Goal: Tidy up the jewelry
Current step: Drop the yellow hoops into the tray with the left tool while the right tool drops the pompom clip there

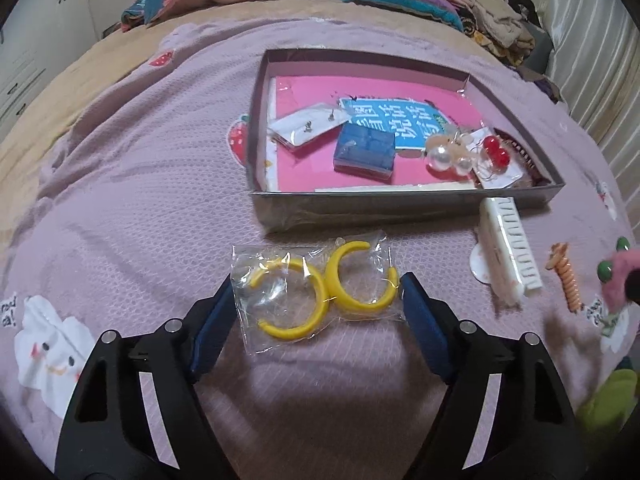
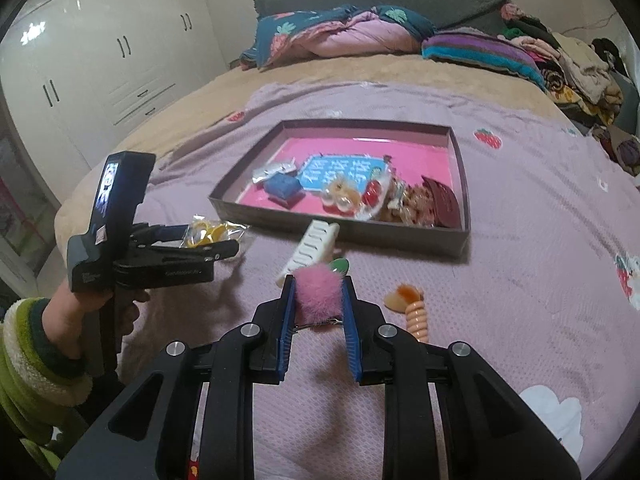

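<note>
A clear bag with two yellow hoop earrings lies on the purple bedspread between the fingers of my left gripper, which is open around it; the bag also shows in the right wrist view. My right gripper is shut on a pink fluffy hair clip with green parts; the clip also shows in the left wrist view. A grey box with a pink lining holds pearl earrings, red bead earrings, a blue case and carded studs.
A white comb clip and an orange spiral hair tie lie on the bedspread right of the bag, in front of the box. Folded quilts and clothes pile at the bed's far end. White wardrobes stand on the left.
</note>
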A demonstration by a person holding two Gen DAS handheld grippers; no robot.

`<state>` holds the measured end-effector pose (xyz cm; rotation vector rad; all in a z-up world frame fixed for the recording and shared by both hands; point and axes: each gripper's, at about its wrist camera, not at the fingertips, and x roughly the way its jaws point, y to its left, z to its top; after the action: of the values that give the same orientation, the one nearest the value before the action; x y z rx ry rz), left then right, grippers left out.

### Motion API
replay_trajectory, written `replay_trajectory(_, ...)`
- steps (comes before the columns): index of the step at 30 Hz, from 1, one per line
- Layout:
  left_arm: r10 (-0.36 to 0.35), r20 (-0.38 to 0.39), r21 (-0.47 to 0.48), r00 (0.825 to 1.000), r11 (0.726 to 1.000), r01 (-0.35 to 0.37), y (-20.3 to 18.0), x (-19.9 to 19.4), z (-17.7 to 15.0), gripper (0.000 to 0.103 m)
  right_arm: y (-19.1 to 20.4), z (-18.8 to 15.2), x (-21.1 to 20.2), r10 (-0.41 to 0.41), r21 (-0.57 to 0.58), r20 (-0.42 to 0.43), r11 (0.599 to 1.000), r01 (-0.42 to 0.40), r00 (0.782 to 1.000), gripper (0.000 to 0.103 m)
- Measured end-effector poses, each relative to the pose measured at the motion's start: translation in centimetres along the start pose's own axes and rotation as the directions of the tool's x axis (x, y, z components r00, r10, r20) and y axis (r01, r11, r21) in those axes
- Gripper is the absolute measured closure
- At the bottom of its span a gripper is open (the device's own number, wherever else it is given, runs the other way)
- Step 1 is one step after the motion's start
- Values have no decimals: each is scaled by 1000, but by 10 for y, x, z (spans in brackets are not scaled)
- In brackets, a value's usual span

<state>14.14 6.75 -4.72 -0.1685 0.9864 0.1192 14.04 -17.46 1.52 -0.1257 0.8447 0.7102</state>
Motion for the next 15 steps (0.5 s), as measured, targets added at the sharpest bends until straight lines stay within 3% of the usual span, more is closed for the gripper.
replay_trajectory(7,-25,56,-26,998,999,27,7,-34,7,31,5,10,-3,17,-10,22,1000,-17,1000,82)
replay_trajectory(15,-41,136,-18,990,999,44,4,-64,37,31,7,28,-6,21,-22,58,1000,-19,998,82)
